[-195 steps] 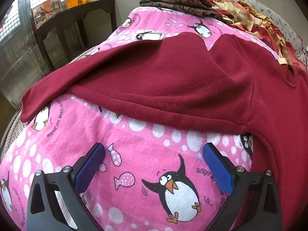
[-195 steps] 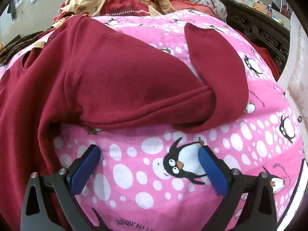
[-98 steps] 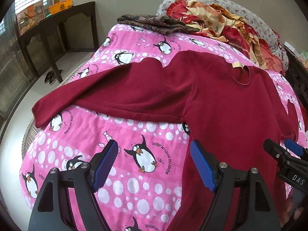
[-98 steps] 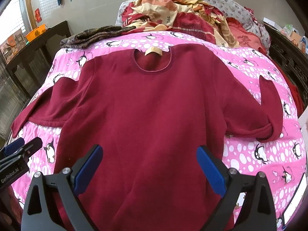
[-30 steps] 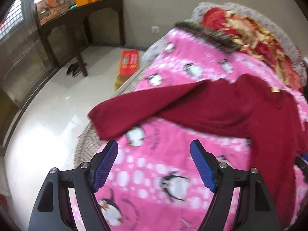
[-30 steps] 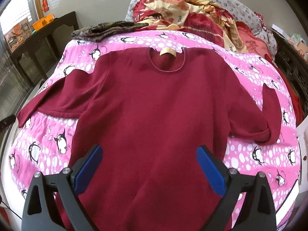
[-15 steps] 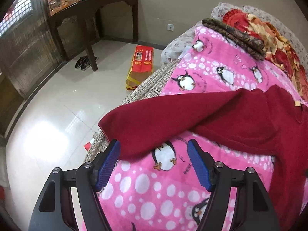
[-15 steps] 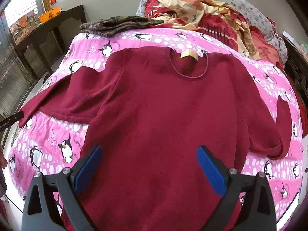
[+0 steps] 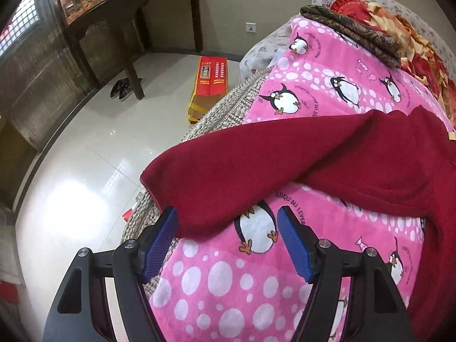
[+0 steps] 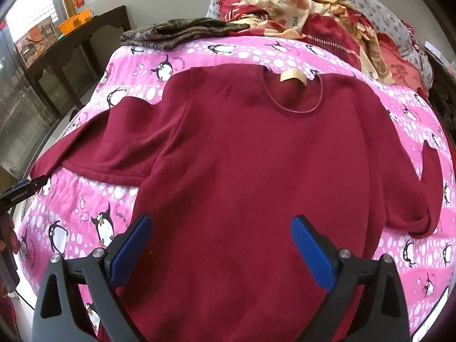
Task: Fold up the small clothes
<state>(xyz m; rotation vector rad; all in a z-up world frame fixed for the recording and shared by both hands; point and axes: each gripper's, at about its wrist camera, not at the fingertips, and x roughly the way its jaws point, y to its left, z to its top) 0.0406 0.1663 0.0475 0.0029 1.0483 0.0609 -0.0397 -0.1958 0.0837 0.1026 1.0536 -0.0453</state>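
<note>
A dark red long-sleeved sweater (image 10: 256,165) lies flat, neck away from me, on a pink penguin-print blanket (image 10: 85,208). Its left sleeve (image 9: 242,168) reaches the bed's left edge, and the cuff end lies between the fingers of my open left gripper (image 9: 226,238). The left gripper also shows at the far left of the right wrist view (image 10: 21,192). My right gripper (image 10: 221,249) is open above the sweater's lower body. The right sleeve (image 10: 427,196) is folded back on itself at the right.
A folded dark patterned cloth (image 10: 176,35) and a heap of red and cream bedding (image 10: 313,8) lie at the head of the bed. Left of the bed are a tiled floor (image 9: 85,171), a red box (image 9: 211,82), and a dark wooden table (image 9: 122,20).
My left gripper has swung left and down to the sleeve's cuff at the bed edge and narrowed a little. My right gripper has come lower and closer over the sweater's body.
</note>
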